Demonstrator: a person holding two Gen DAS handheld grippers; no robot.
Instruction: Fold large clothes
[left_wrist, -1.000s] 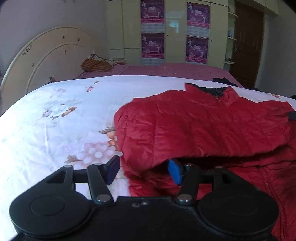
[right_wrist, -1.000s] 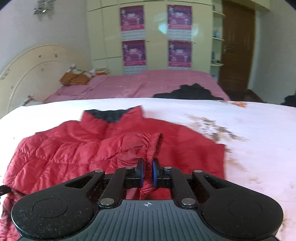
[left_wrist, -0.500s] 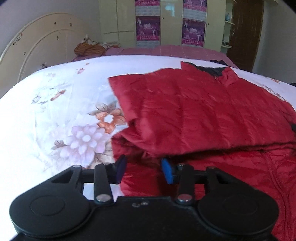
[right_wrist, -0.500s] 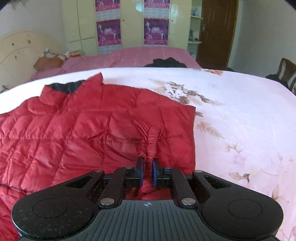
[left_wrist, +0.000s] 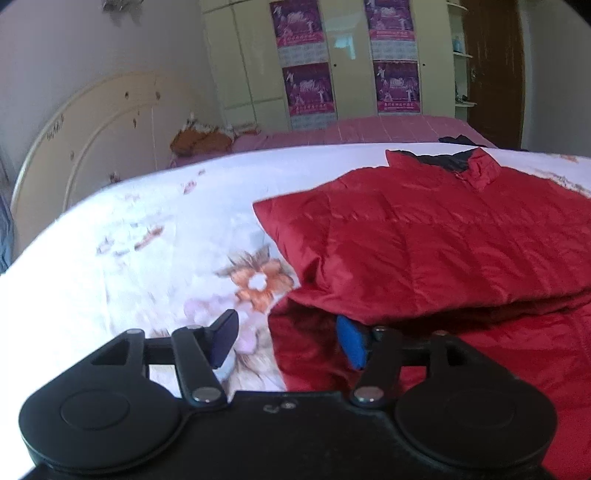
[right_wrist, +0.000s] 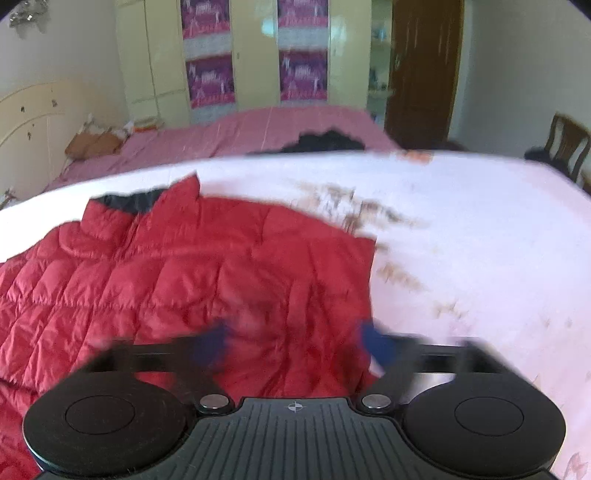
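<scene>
White floral bedspread (left_wrist: 147, 236) filling the left and centre. Behind it, pink bed (right_wrist: 258, 129) across mid-frame, with dark clothing (right_wrist: 325, 142) heaped at its near edge. Cream headboard (left_wrist: 92, 147) at left. Purple posters (left_wrist: 310, 88) on the wardrobe up top. Brown door (right_wrist: 424, 66) upper right, wooden chair (right_wrist: 565, 144) at far right.

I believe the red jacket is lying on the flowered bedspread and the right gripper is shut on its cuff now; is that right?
Not quite: the right gripper is open, its blue pads spread wide with no fabric between them, as the right wrist view shows. The red jacket does lie on the flowered bedspread.
</scene>
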